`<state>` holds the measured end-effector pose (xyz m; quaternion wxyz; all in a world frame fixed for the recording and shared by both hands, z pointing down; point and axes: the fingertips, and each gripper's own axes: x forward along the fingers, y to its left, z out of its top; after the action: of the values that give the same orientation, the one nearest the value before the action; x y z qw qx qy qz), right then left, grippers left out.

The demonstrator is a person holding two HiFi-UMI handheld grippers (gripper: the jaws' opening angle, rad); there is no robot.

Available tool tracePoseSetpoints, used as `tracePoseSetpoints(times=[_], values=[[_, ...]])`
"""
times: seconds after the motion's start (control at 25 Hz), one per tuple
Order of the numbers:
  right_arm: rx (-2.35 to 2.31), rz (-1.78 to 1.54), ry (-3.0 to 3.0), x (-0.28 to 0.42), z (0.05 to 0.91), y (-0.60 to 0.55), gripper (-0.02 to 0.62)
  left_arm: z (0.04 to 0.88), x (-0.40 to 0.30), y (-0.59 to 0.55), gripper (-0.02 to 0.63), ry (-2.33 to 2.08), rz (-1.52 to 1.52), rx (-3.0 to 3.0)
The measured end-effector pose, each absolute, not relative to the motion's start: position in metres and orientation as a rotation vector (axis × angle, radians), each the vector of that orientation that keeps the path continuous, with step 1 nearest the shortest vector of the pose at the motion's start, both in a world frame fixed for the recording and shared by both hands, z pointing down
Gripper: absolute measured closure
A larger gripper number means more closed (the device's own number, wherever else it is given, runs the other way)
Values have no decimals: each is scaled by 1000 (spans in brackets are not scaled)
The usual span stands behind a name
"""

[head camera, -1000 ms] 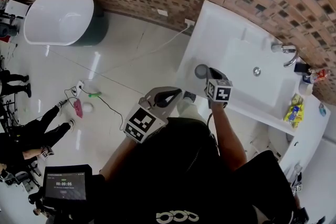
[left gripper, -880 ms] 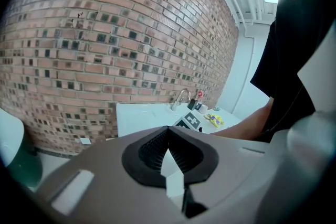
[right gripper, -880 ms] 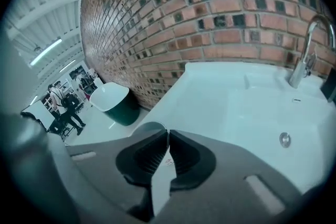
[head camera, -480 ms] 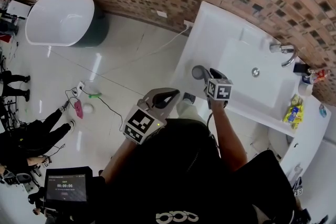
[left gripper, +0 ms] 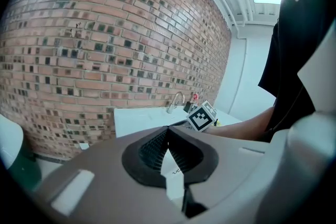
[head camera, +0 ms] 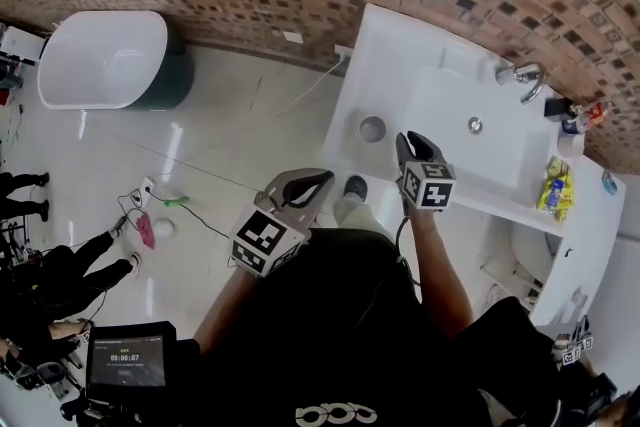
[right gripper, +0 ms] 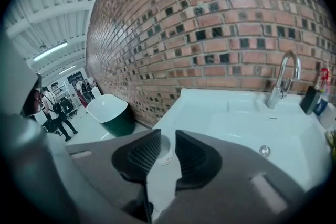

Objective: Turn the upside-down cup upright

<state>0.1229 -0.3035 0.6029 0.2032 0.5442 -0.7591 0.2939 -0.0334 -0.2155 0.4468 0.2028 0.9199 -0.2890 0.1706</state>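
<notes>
The grey cup (head camera: 372, 128) stands upright, mouth up, on the near left part of the white sink counter (head camera: 400, 55). My right gripper (head camera: 412, 147) hovers just right of the cup and nearer me, not touching it. Its jaws are parted and closing, with nothing between them. In the right gripper view the cup (right gripper: 166, 152) shows through the gap, beyond the right gripper (right gripper: 168, 136). My left gripper (head camera: 300, 185) hangs over the floor in front of the counter, with nothing in it. In the left gripper view the tips of the left gripper (left gripper: 168, 128) meet.
The basin (head camera: 470, 130) and faucet (head camera: 520, 75) lie right of the cup; bottles (head camera: 575, 120) stand at the far right. A brick wall runs behind. A white bathtub (head camera: 100, 60) is at far left, cables and people (head camera: 40, 275) on the floor.
The right gripper let go of the cup, opened, and drew up and back towards me. The cup now stands alone on the counter. The left gripper shifted slightly.
</notes>
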Motion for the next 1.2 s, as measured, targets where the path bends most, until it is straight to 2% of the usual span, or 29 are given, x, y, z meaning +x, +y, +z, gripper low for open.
tracePoseSetpoints(times=[0.2,0.44,0.72,0.96,1.2], values=[[1523,762,-2147,93,582,-253,603,444,-64,-179,591,-780,430,2583],[1468,694,-2208,27,557,-170,603,454,-101,-115,591,-718,367,2586],[1289,494,-2318,-27,534,-69,603,457,-96,-48,591,-599,397,2639],[1259,416,-2406,-14,512,-15,603,443,-68,0,591,-657,391,2682],[1195,258,-2453,43,479,66,603,436,-6,75,591,-696,345,2663]])
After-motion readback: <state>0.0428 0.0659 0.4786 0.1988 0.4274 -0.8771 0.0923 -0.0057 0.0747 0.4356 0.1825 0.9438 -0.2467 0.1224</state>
